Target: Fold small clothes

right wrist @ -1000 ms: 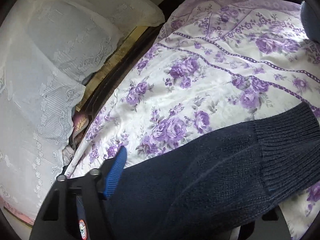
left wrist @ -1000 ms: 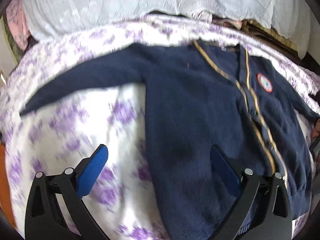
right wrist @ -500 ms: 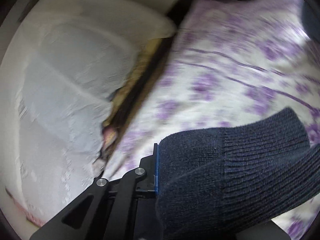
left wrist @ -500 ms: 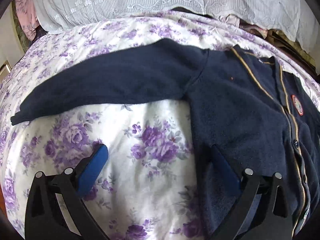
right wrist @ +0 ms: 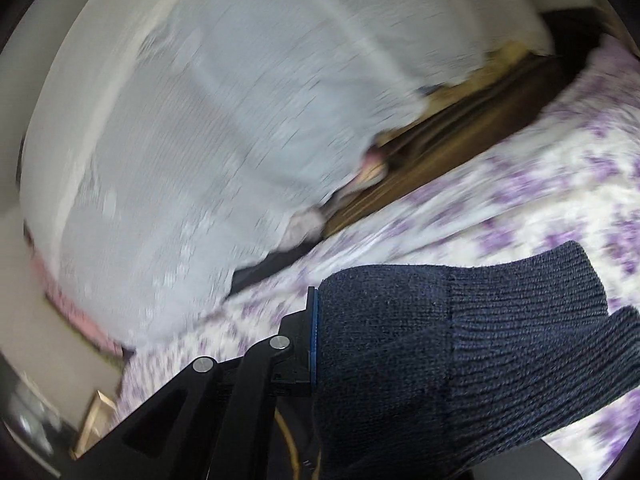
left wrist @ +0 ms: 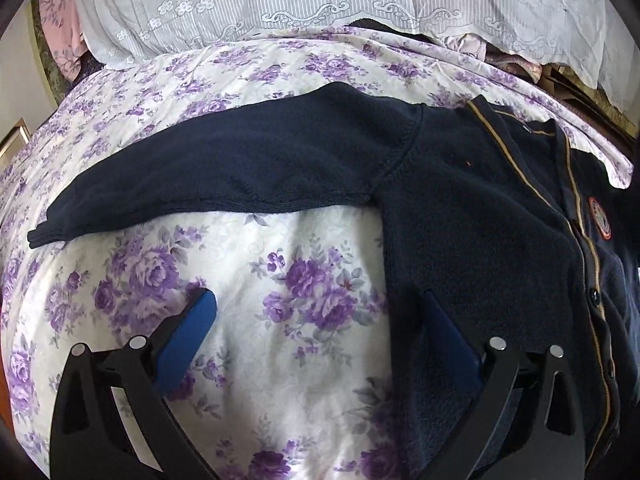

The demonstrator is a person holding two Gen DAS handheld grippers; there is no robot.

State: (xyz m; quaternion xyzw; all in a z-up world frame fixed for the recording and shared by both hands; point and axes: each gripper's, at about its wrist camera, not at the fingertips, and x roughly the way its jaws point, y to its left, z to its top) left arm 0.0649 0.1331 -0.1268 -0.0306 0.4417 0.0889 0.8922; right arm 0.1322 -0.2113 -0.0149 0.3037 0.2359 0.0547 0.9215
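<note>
A navy knit cardigan (left wrist: 472,216) with gold trim and a round badge lies face up on the floral bed sheet (left wrist: 280,264). Its left sleeve (left wrist: 224,176) stretches out flat to the left. My left gripper (left wrist: 320,320) is open and empty, hovering over the sheet just below that sleeve, its right finger over the cardigan's side edge. My right gripper (right wrist: 320,340) is shut on the other sleeve (right wrist: 480,340) near its ribbed cuff and holds it lifted above the sheet; only the left finger (right wrist: 312,344) shows.
White lace pillows (left wrist: 320,4) line the head of the bed, with a pink cloth (left wrist: 60,40) at the far left. In the right wrist view a pillow (right wrist: 200,120) and a dark wooden gap (right wrist: 460,148) sit beyond the sheet (right wrist: 560,200).
My right gripper closed on the sleeve, lifted it and swung leftward. My left gripper shifted left, from over the cardigan's body to beside it below the left sleeve.
</note>
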